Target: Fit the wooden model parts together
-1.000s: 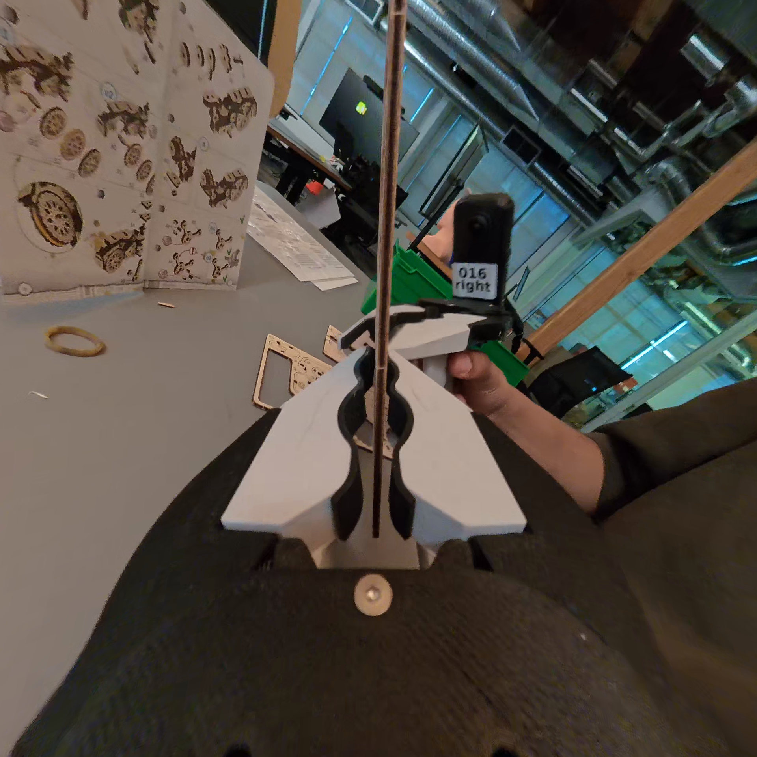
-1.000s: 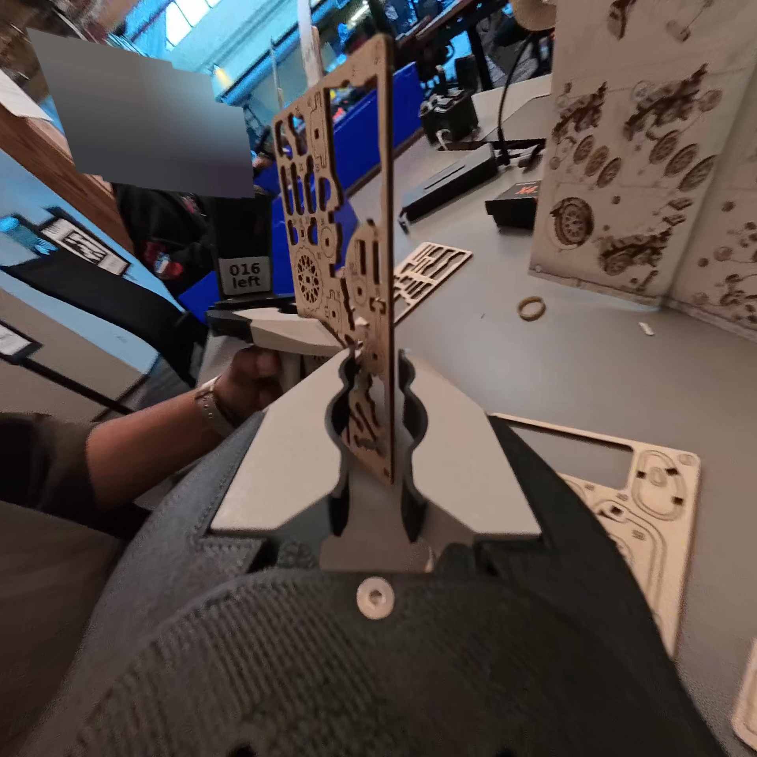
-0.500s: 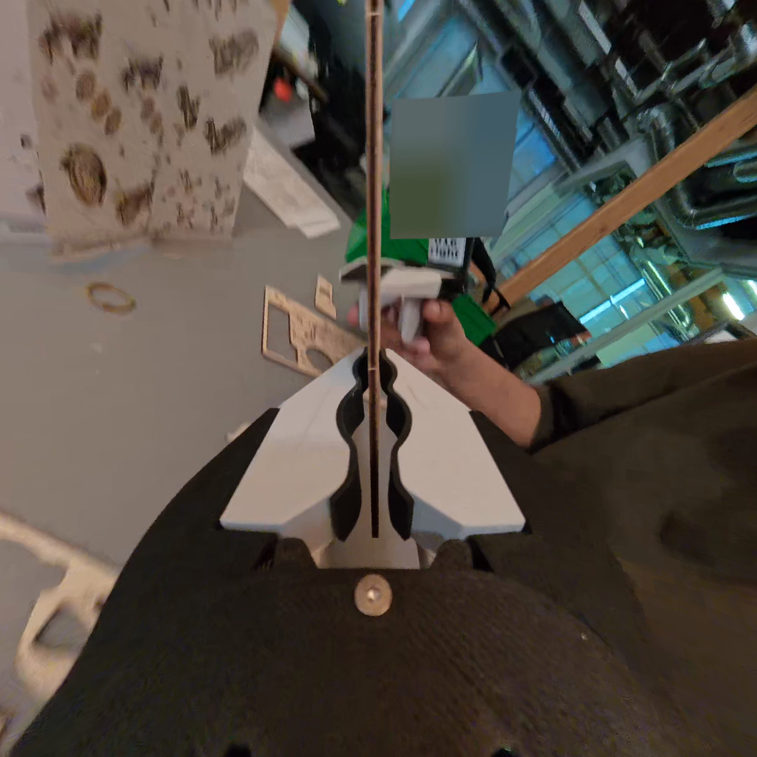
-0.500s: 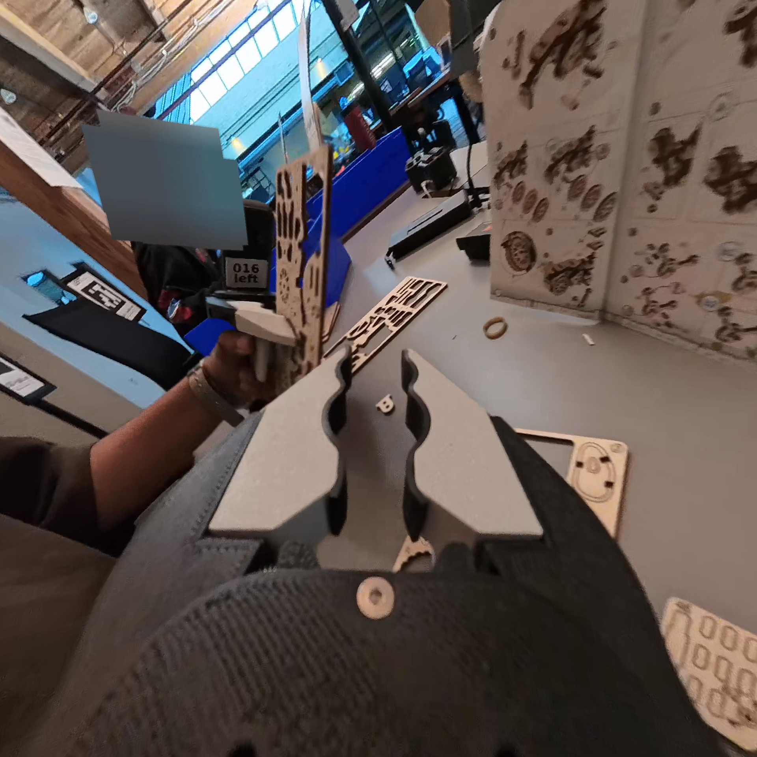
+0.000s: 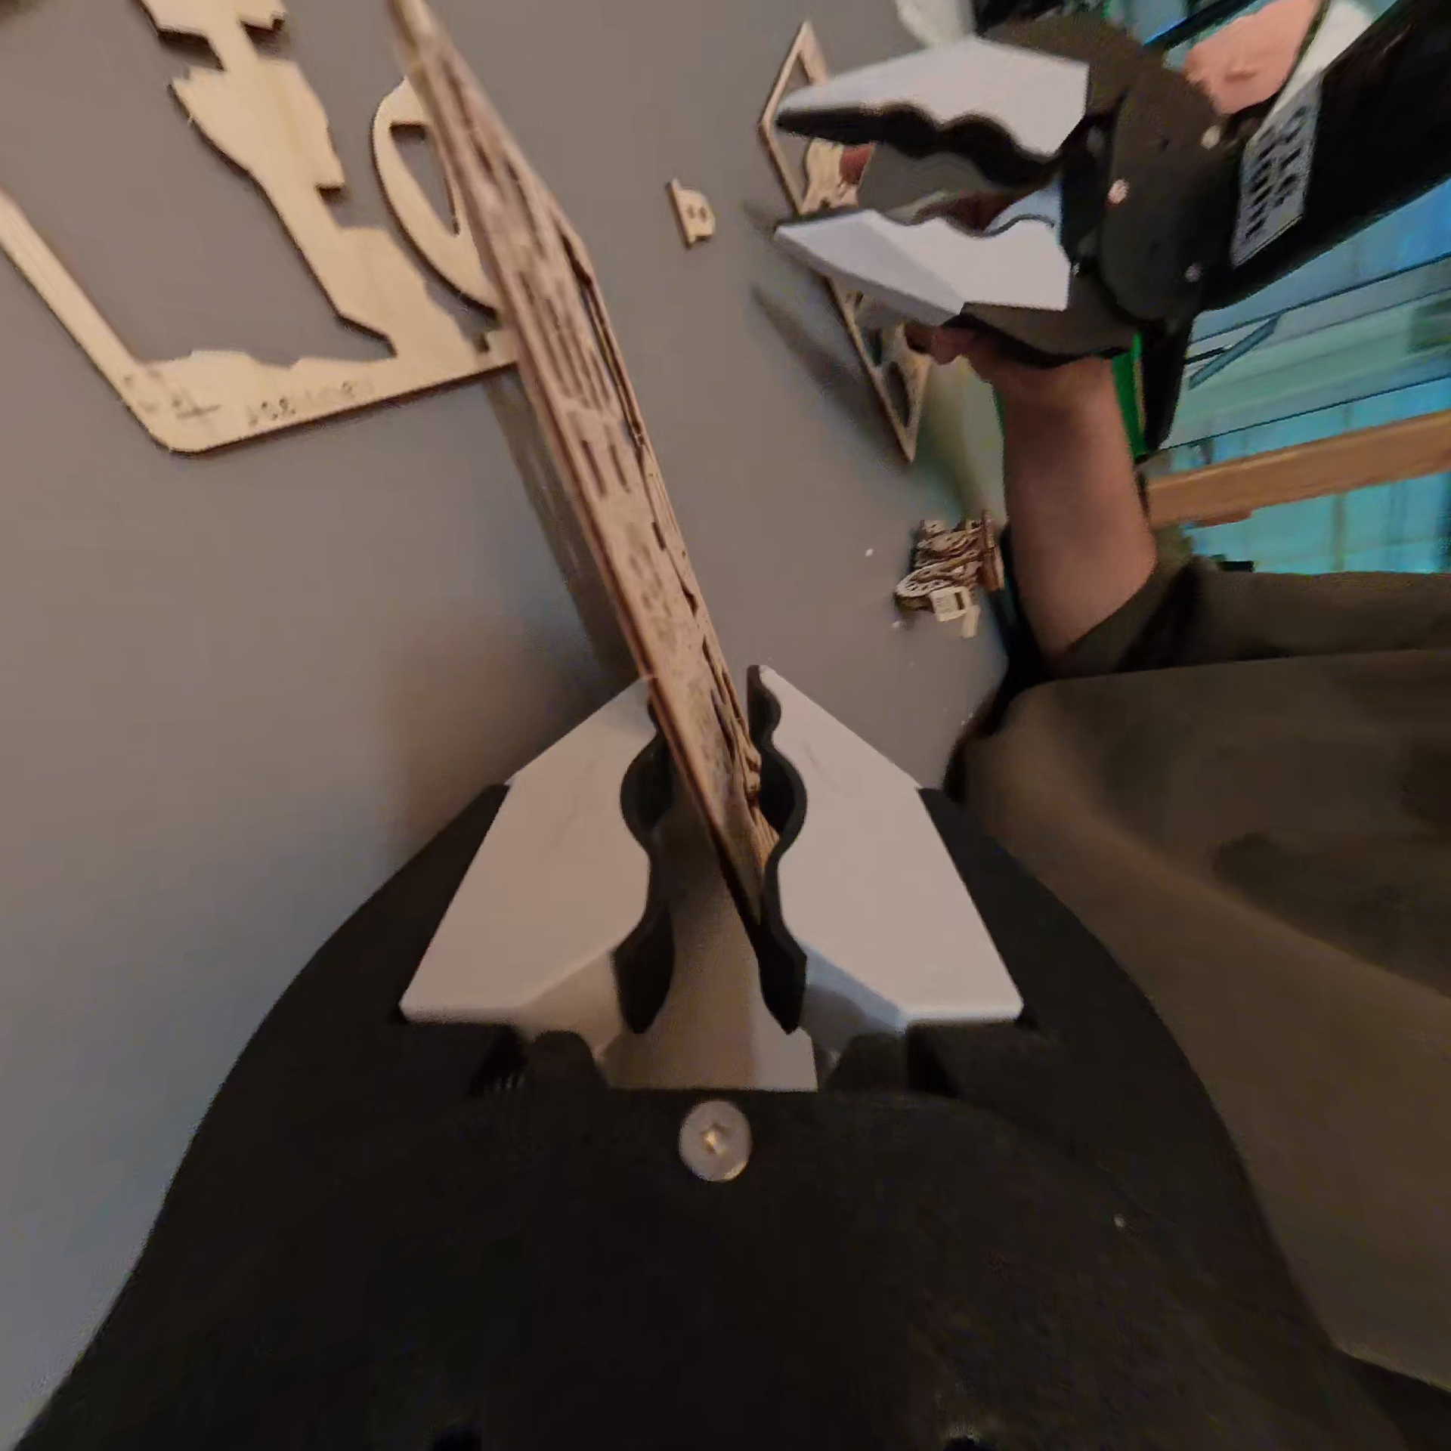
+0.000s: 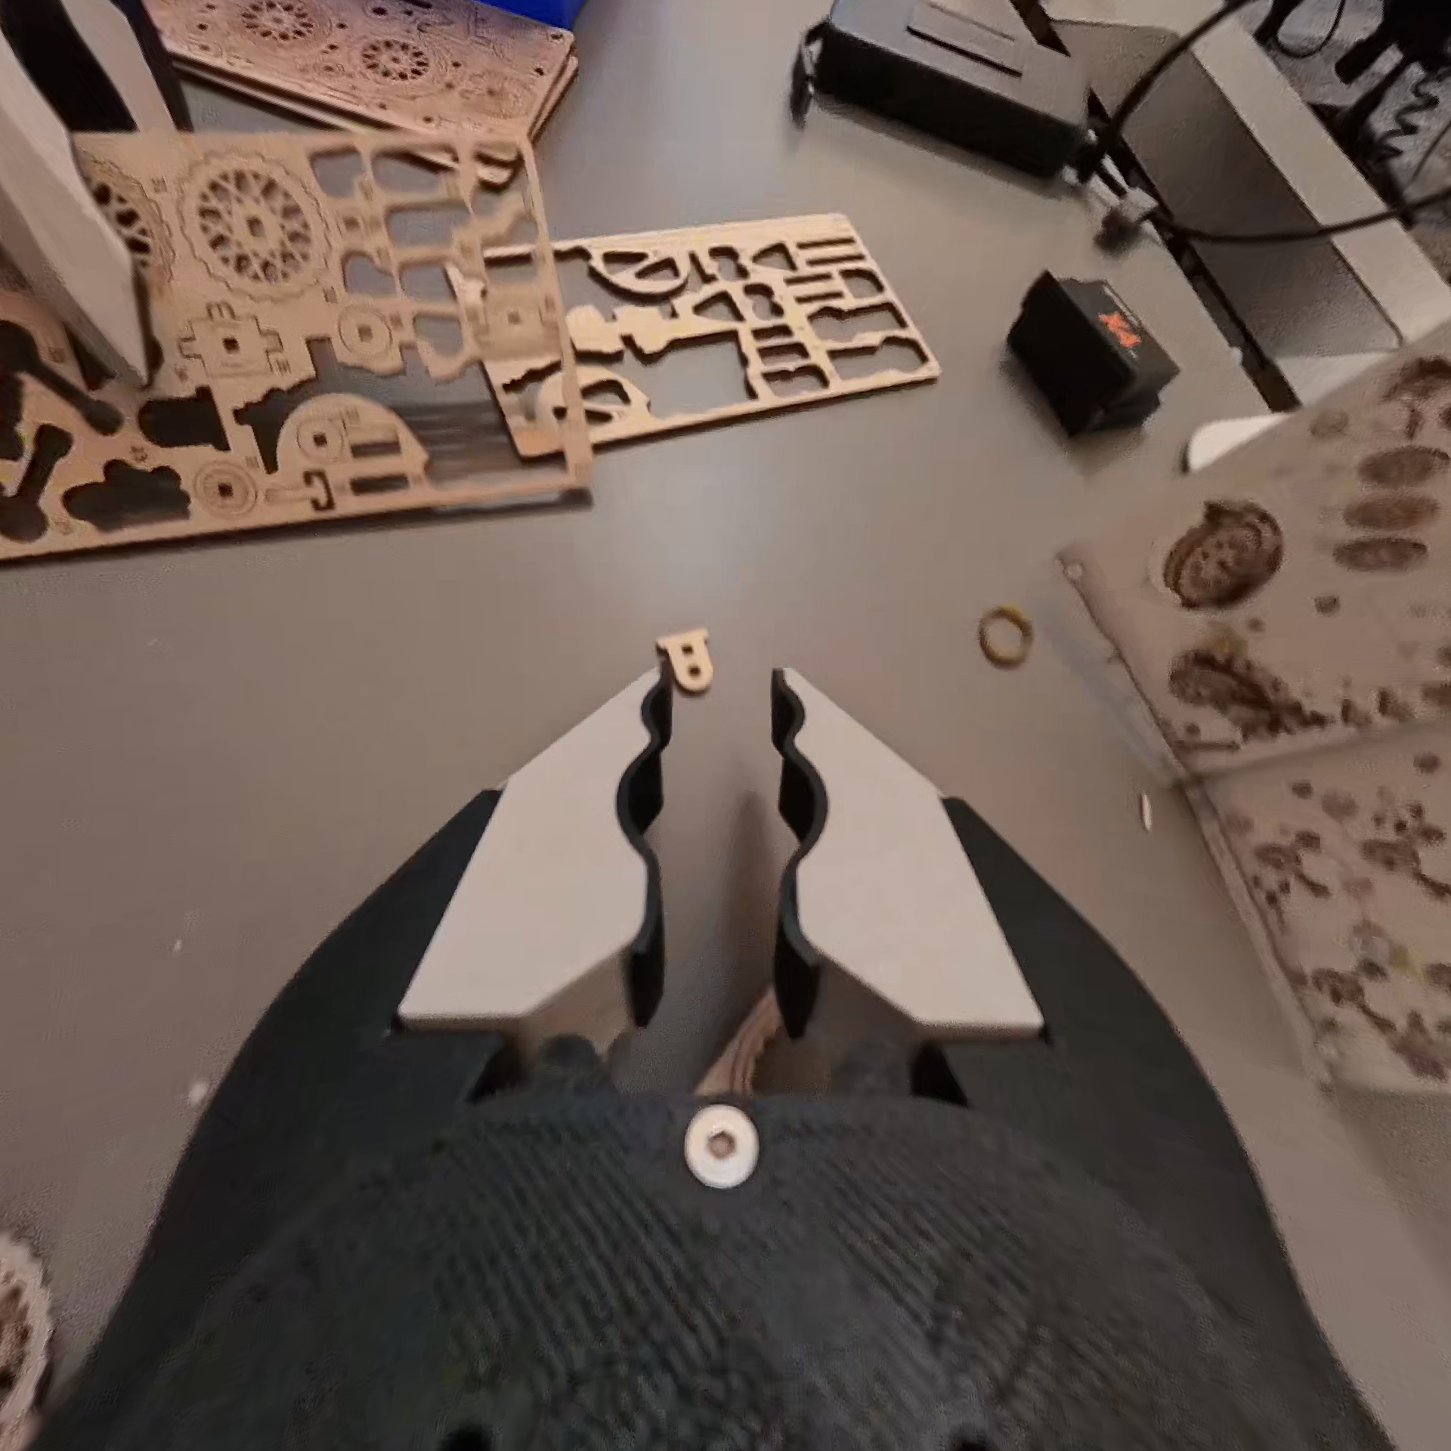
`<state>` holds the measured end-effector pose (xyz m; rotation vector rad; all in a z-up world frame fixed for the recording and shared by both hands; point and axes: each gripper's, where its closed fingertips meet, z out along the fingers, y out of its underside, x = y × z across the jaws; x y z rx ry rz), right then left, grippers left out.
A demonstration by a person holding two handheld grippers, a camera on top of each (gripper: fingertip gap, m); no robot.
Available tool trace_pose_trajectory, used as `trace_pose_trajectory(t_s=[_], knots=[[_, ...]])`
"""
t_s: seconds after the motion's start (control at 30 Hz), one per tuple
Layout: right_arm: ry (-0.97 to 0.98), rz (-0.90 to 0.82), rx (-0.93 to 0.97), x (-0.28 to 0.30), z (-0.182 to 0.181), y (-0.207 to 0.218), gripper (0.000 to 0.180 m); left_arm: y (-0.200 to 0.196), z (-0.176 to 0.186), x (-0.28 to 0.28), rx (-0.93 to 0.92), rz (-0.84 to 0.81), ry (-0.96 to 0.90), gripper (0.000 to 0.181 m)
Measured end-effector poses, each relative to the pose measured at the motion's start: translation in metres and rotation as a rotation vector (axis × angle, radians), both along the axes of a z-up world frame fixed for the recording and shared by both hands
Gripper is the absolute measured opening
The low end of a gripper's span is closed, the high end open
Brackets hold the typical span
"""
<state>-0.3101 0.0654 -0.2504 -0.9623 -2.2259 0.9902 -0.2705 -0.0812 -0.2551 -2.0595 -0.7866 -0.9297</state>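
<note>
Right gripper (image 6: pixel 718 683): its two grey fingers stand apart with nothing between them, pointed down at the grey table (image 6: pixel 314 746). A small wooden tab (image 6: pixel 688 661) with two holes lies flat on the table just beyond the left fingertip, touching nothing else.

Left gripper (image 5: pixel 707 691): its fingers stand a little apart, and the laser-cut parts sheet (image 5: pixel 597 471) leans slantwise across the gap. Whether it is firmly clamped cannot be told. In the right wrist view the same sheet (image 6: pixel 314 330) appears tilted above the table, partly over a spent sheet (image 6: pixel 722 330) from which the parts are already gone.

Handling, as judged:
- Tab: thin plywood, very light, stiff. Lying flat, it offers only its edges. Close across its narrow width, fingertips touching the table, and expect it to skid or flip if one finger arrives first.
- Parts sheet: light and stiff along the frame, but the thin bridges between cut-outs look fragile. Hold on the solid border, not across the gear cut-outs.
- A small, partly built assembly (image 5: pixel 946 573) sits on the table near the person's right forearm. It is probably the mating part. Its slots likely need a straight push; twisting could snap a tenon.

A rubber ring (image 6: pixel 1003 634) lies to the right, well clear.
</note>
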Motion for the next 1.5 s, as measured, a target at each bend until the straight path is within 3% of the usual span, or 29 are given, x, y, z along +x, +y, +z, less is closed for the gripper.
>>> trace_pose_trajectory(t_s=[0.17,0.27,0.4,0.6,0.87,0.97,1.13,1.3,1.5], knots=[[-0.117,0.005,-0.005,-0.012,-0.022,-0.011,0.03,-0.005,-0.008,0.006,-0.047,-0.016,-0.012,0.02],[-0.148,-0.036,-0.055,-0.016,-0.024,-0.006,0.011,-0.008,-0.007,0.005,-0.067,-0.016,0.015,0.028],[-0.14,-0.033,-0.055,-0.013,-0.022,0.0,0.01,-0.015,-0.003,-0.002,-0.105,0.003,0.062,0.044],[-0.035,-0.031,-0.152,0.01,0.015,0.003,0.01,-0.044,0.001,-0.017,-0.23,0.039,0.178,0.072],[0.11,-0.08,-0.386,0.064,0.067,0.027,0.01,-0.054,0.014,-0.029,-0.297,0.084,0.296,0.071],[0.157,-0.102,-0.419,0.083,0.076,0.038,0.01,-0.027,0.052,-0.034,-0.151,0.154,0.342,0.064],[0.239,-0.099,-0.35,0.116,0.079,0.047,0.01,0.072,0.114,0.009,0.303,0.115,0.281,0.039],[0.351,-0.069,-0.247,0.146,0.082,0.045,0.009,0.149,0.097,0.096,0.412,-0.112,0.031,0.029],[0.454,-0.044,-0.087,0.17,0.085,0.041,0.009,0.18,0.083,0.139,0.4,-0.223,-0.034,0.029]])
